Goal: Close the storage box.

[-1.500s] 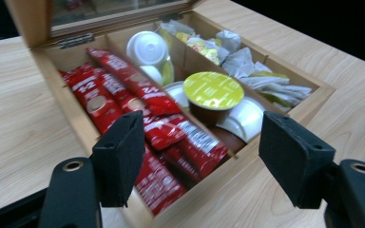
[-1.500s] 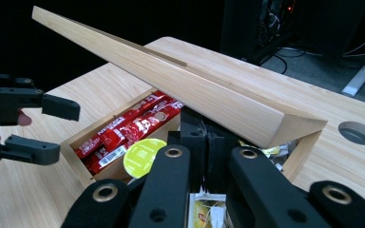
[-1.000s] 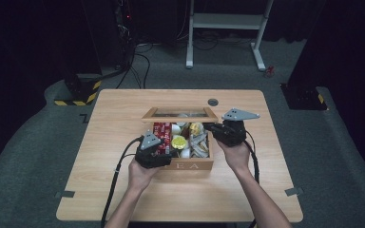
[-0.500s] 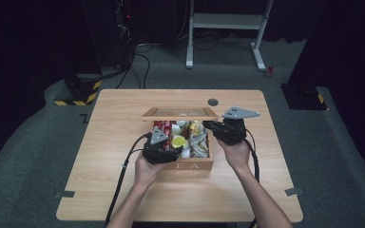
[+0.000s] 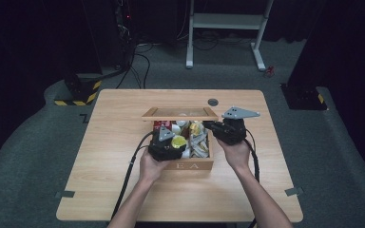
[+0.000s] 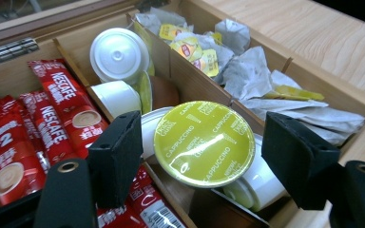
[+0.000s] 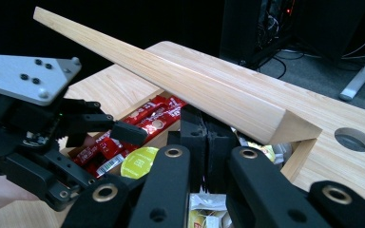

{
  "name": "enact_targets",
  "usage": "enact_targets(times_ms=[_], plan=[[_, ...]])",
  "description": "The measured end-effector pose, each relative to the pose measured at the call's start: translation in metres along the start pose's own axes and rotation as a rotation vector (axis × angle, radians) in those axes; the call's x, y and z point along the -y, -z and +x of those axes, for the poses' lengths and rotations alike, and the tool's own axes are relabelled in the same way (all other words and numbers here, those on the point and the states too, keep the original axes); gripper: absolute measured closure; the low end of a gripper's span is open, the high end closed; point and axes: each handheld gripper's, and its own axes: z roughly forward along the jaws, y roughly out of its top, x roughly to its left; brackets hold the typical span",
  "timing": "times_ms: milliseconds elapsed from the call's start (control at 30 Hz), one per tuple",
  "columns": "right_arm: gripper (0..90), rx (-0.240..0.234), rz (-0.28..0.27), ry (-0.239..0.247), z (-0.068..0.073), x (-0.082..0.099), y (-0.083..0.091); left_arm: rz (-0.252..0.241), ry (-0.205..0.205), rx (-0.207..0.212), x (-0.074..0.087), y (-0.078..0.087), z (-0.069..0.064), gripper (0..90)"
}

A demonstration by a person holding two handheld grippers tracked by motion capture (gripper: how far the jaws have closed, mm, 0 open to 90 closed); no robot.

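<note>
An open wooden box [image 5: 190, 165] stands mid-table, its lid [image 5: 179, 113] raised at the back. My left gripper [image 5: 179, 145] hangs over the middle compartment. Its jaws have just been opening. In the left gripper view a green cappuccino capsule [image 6: 204, 142] lies between the pads of the left gripper [image 6: 206, 156], with a gap on each side. My right gripper [image 5: 208, 125] is at the box's right rear corner. It is shut with nothing in it, and the tips of the right gripper [image 7: 204, 135] sit just under the lid [image 7: 180, 80].
Red Nescafe sachets [image 6: 62, 99] fill the box's left compartment, white capsules [image 6: 119, 50] the middle, and tea bags [image 6: 261, 80] the right. The table [image 5: 123, 123] has a round hole [image 5: 213, 101] behind the box. A white stand [image 5: 228, 21] and cables are on the floor beyond.
My left gripper has shifted a little to the right over the box, and its jaws now stand wider around the green capsule. The right gripper has stayed put.
</note>
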Motion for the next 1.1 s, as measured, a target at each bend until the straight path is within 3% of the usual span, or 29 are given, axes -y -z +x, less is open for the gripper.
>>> enact_targets(times_ms=[100, 533, 733, 1100], plan=[[88.3, 0.000, 0.001, -0.004, 0.0001, 0.0002, 0.0000, 0.015, -0.016, -0.003, -0.0015, -0.0040, -0.0014, 31.0], [88.3, 0.003, 0.007, -0.002, 0.0000, 0.0002, -0.0006, 0.040, -0.008, -0.006, -0.0025, -0.0101, -0.0007, 36.1], [88.2, 0.002, 0.004, -0.004, -0.0001, 0.0006, -0.0007, 0.040, -0.019, -0.018, -0.0024, -0.0102, -0.0011, 37.9], [88.2, -0.001, 0.001, -0.007, -0.0004, 0.0005, -0.0010, 0.015, 0.004, -0.009, -0.0025, -0.0035, 0.0023, 38.2]])
